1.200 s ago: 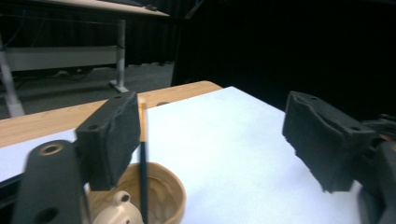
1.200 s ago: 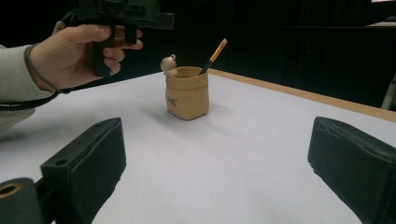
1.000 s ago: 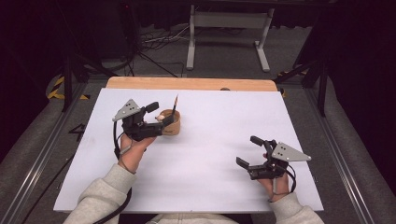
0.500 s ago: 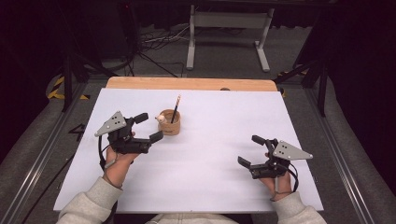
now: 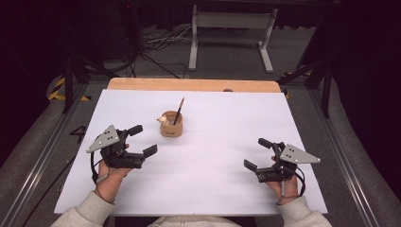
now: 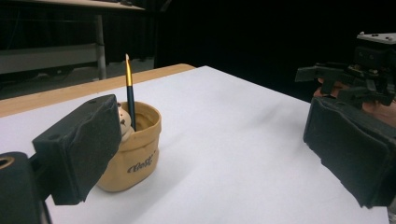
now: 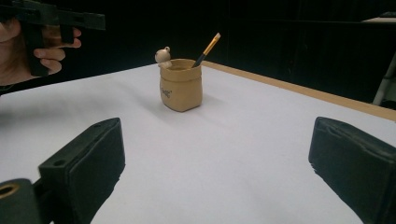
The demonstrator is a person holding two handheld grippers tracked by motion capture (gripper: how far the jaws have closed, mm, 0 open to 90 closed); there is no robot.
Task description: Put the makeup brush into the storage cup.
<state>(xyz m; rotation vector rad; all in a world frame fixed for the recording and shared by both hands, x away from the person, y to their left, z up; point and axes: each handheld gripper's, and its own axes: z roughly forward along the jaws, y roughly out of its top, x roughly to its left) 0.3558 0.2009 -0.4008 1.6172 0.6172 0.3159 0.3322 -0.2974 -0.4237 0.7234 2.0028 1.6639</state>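
Note:
A tan sack-shaped pot point(image 5: 171, 128) with a small bear figure on its rim stands on the white tabletop point(image 5: 213, 194), left of the middle. A dark brush with a gold ferrule point(image 5: 178, 109) leans inside it. My left gripper point(image 5: 144, 140) hovers open to the pot's left and nearer the person, apart from it, holding nothing. In the left gripper view the pot point(image 6: 135, 154) sits just behind the left jaw, with the brush point(image 6: 129, 88) upright. My right gripper point(image 5: 255, 153) is open at the front right, far from the pot point(image 7: 181, 86).
A wooden strip point(image 5: 189, 84) runs along the table's far edge. Beyond it, a metal stand point(image 5: 231, 23) and cables lie on the floor. Rails point(image 5: 47, 142) flank both sides of the table. The other gripper point(image 7: 56, 18) appears at the top left of the right gripper view.
My left gripper has pulled back from the pot, leftward and toward the person, staying open. The brush stays in the pot. The right gripper has hardly moved.

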